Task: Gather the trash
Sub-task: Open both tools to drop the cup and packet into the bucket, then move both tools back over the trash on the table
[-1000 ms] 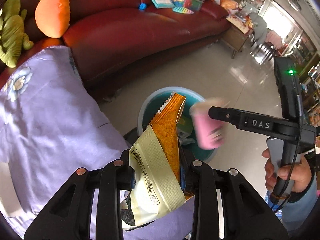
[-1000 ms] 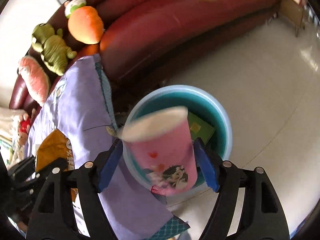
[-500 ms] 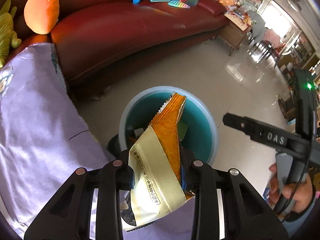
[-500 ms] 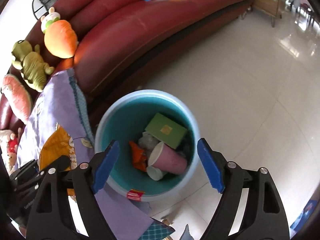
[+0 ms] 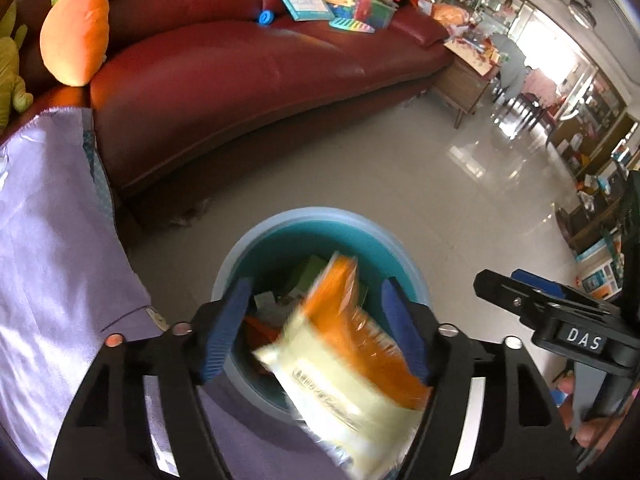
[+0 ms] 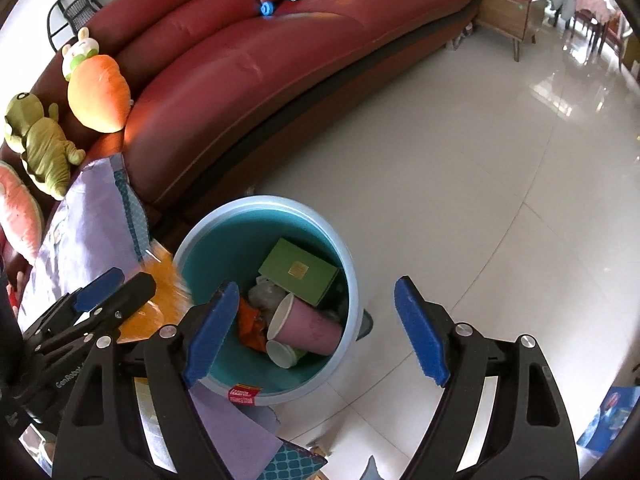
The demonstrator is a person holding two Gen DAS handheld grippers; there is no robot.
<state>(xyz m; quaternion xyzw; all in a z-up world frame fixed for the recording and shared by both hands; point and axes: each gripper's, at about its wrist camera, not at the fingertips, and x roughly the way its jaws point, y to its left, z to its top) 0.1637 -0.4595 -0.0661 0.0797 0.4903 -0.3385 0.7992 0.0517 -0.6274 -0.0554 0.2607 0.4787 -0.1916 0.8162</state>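
Note:
A round blue bin [image 5: 320, 216] stands on the floor beside the sofa. My left gripper [image 5: 316, 292] hangs over it and its jaws are opening. Between them an orange and pale yellow snack bag [image 5: 348, 368] is blurred and tilted, loose from the pads, leaning toward the right finger. In the right wrist view the bin [image 6: 224, 216] holds a pink paper cup [image 6: 308, 326], a green box [image 6: 298, 272] and other scraps. My right gripper [image 6: 318, 284] stands open above the bin's right side with nothing between its fingers. The left gripper [image 6: 116, 288] shows at the lower left there.
A dark red sofa [image 6: 280, 64] curves behind the bin, with plush toys [image 6: 96, 92] at its left end and books at its right. A purple cloth [image 5: 48, 248] covers the surface to the left. A wooden side table [image 6: 508, 12] stands on the pale tiled floor [image 6: 480, 184].
The pink cup left my right gripper and now lies in the bin. My left gripper moved over the bin, its jaws spread, and the snack bag slipped loose and tilted downward.

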